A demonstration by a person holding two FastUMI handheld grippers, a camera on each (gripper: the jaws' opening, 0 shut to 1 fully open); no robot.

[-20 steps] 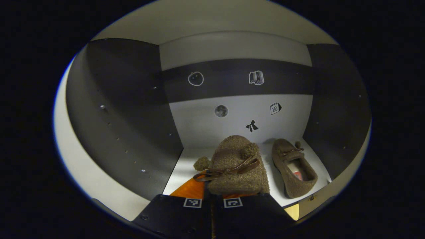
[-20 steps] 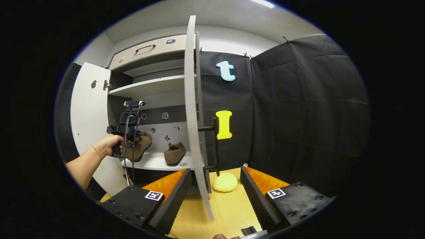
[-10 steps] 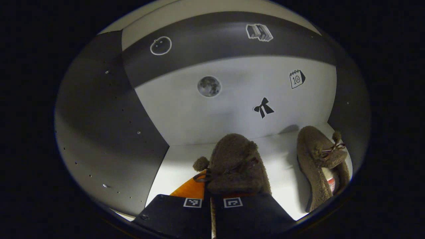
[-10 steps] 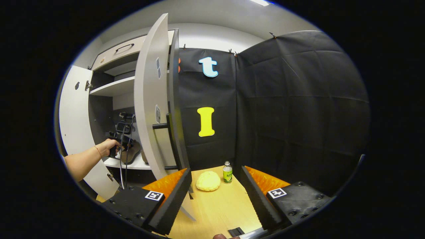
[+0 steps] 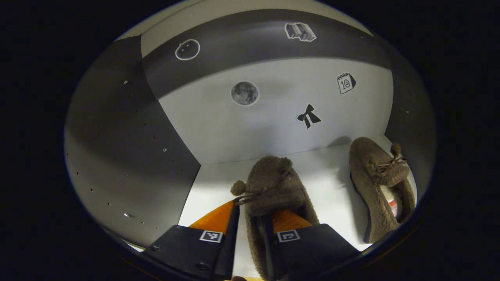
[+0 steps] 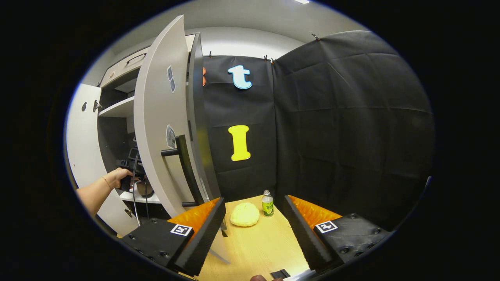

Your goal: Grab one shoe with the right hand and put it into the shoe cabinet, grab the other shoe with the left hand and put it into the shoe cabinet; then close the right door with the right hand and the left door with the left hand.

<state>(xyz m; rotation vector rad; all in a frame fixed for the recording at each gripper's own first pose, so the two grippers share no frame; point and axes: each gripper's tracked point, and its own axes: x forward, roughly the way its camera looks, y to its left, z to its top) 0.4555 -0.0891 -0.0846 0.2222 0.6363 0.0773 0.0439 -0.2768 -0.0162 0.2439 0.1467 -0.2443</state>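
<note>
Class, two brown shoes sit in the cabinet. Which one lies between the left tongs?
The shoe nearer the cabinet's left wall, lying between the left tongs. The other shoe rests apart by the right wall.

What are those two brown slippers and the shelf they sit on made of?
Both slippers, the near one and the one further right, look like fuzzy brown fleece or bouclé fabric: the surface is nubbly and matte, with small pompoms and a thin, shinier bow lace. The shelf appears to be smooth white laminated board, flat and evenly lit, though the core is hidden.
</note>
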